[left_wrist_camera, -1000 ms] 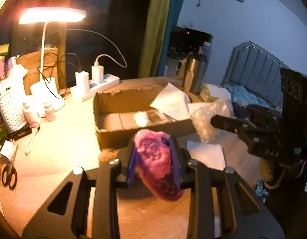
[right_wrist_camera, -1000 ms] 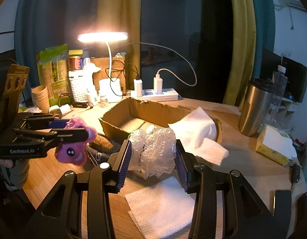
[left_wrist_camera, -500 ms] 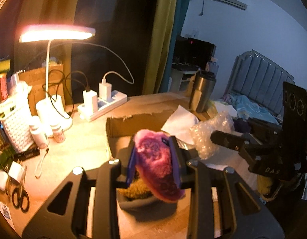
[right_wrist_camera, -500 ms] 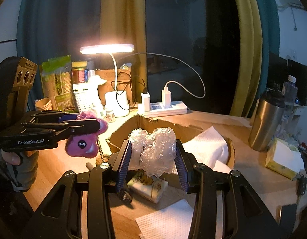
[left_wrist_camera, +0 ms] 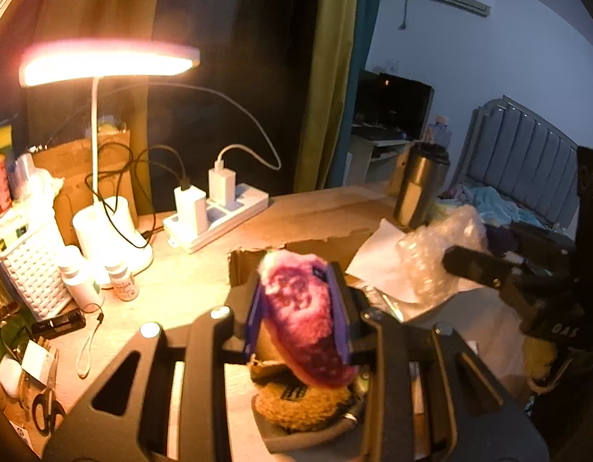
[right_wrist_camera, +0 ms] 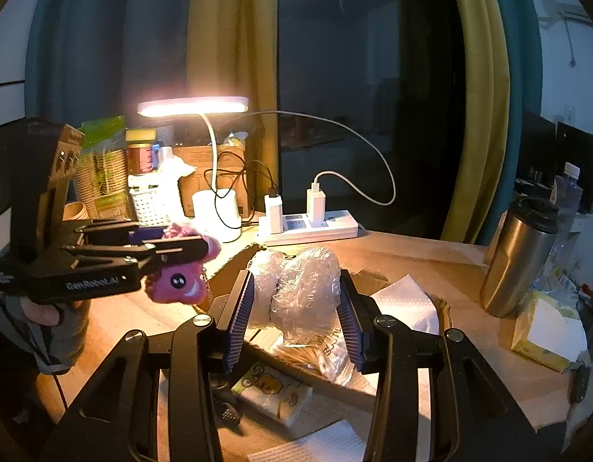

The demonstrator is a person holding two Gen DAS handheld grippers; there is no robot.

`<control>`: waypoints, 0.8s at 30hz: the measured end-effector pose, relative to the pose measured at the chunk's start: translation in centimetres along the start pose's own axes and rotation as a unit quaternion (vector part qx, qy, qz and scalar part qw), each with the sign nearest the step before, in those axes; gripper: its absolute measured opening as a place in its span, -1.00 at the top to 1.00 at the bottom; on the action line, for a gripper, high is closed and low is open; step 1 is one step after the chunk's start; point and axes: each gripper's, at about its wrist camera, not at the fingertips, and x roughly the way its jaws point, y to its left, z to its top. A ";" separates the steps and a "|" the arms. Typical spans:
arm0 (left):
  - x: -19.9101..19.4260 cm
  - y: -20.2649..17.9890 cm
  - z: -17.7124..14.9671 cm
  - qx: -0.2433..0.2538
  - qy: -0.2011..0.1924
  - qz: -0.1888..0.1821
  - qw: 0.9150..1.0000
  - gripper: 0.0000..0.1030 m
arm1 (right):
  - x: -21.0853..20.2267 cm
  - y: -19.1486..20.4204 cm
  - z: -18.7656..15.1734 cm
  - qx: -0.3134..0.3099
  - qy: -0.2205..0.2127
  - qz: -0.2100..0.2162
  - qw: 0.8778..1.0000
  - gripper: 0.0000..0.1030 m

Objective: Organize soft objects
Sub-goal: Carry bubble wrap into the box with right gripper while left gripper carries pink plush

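My left gripper [left_wrist_camera: 298,315] is shut on a pink-purple plush toy [left_wrist_camera: 302,319] and holds it in the air near the left end of an open cardboard box [left_wrist_camera: 296,250]. The plush also shows in the right wrist view [right_wrist_camera: 177,281], with its face showing. My right gripper [right_wrist_camera: 296,308] is shut on a wad of clear bubble wrap [right_wrist_camera: 300,292] and holds it over the box [right_wrist_camera: 442,308]. A fuzzy tan object [left_wrist_camera: 304,404] lies below the plush. The bubble wrap also shows in the left wrist view [left_wrist_camera: 431,261].
A lit desk lamp [left_wrist_camera: 103,61], a power strip with chargers [left_wrist_camera: 215,211], a white basket [left_wrist_camera: 30,265] and small bottles [left_wrist_camera: 121,281] stand at the back left. A steel tumbler [right_wrist_camera: 516,258] and tissue pack [right_wrist_camera: 546,331] stand right. White paper [right_wrist_camera: 404,304] lies in the box.
Both grippers have risen and moved forward toward the box, each still holding its object. The table and box now sit lower in both views.
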 end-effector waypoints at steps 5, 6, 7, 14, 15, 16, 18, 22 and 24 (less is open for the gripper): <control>2.1 0.8 -0.2 -0.013 0.012 -0.002 1.000 0.38 | 1.3 -0.4 0.0 -0.001 0.010 -0.002 1.000 0.12; 2.6 1.0 -0.3 -0.015 0.016 -0.002 1.000 0.38 | 1.7 -0.6 0.0 0.000 0.012 -0.003 1.000 0.12; 3.0 1.1 -0.4 -0.016 0.019 -0.002 1.000 0.38 | 1.9 -0.6 0.0 0.000 0.014 -0.003 1.000 0.12; 5.4 1.7 -1.3 -0.021 0.049 -0.001 0.999 0.32 | 3.5 -0.8 0.3 0.001 0.022 -0.001 1.000 0.12; 5.6 1.8 -1.4 -0.021 0.053 0.000 0.998 0.30 | 3.8 -0.8 0.3 0.001 0.023 -0.001 1.000 0.12; 5.8 1.8 -1.5 -0.022 0.056 0.000 0.998 0.28 | 4.1 -0.7 0.4 0.000 0.025 0.000 1.000 0.12; 6.0 1.9 -1.6 -0.026 0.059 0.003 0.998 0.11 | 4.4 -0.6 0.5 -0.001 0.027 0.002 1.000 0.12; 6.6 2.4 -1.9 -0.036 0.065 0.011 0.997 -0.13 | 5.5 -0.2 1.0 -0.007 0.034 0.004 0.999 0.12; 6.6 2.9 -1.9 -0.047 0.068 0.005 0.997 -0.14 | 6.1 0.0 1.2 -0.009 0.038 0.004 0.999 0.12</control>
